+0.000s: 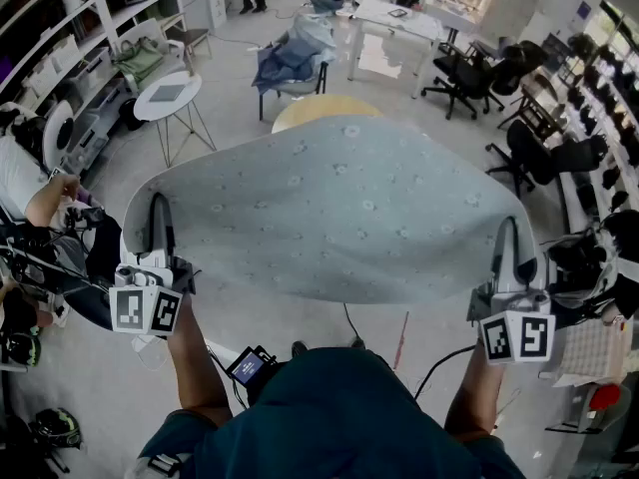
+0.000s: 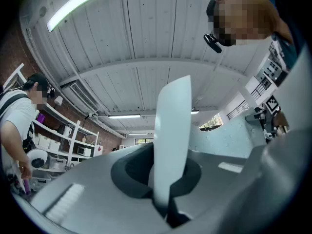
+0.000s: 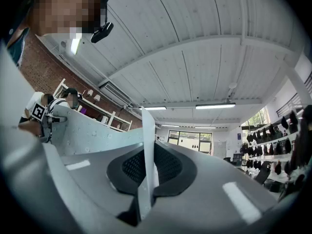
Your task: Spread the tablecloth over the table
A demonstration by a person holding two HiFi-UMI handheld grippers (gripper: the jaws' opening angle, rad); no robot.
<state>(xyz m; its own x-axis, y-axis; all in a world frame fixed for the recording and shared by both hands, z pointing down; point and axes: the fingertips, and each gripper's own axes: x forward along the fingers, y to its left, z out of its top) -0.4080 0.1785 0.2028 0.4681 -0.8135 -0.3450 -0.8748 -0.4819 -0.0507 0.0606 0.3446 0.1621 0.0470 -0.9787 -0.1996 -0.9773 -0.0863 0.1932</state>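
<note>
Pale blue-grey fabric fills each pair of jaws. In the left gripper view the left gripper (image 2: 169, 199) is clenched on a fold of the tablecloth (image 2: 173, 130), which stands up from the pinch as a narrow strip. In the right gripper view the right gripper (image 3: 145, 189) is clamped on a thinner edge of the same sheet. Both views look up at the ceiling, so the grippers are raised and tilted back.

In the head view the left gripper (image 1: 160, 213) at lower left and the right gripper (image 1: 509, 233) at lower right each hold a near corner. They are well apart, which keeps the near hem taut. The tablecloth (image 1: 329, 198) arches outward between them across the middle of the frame, off the ground and touching nothing else.

Only an arc of the round table (image 1: 319, 108) shows, just above the cloth's far edge in the upper centre. This looks like the casting stage: the sheet is held high and wide so that it can settle over the top. I judge it is not yet lying on the table.
</note>
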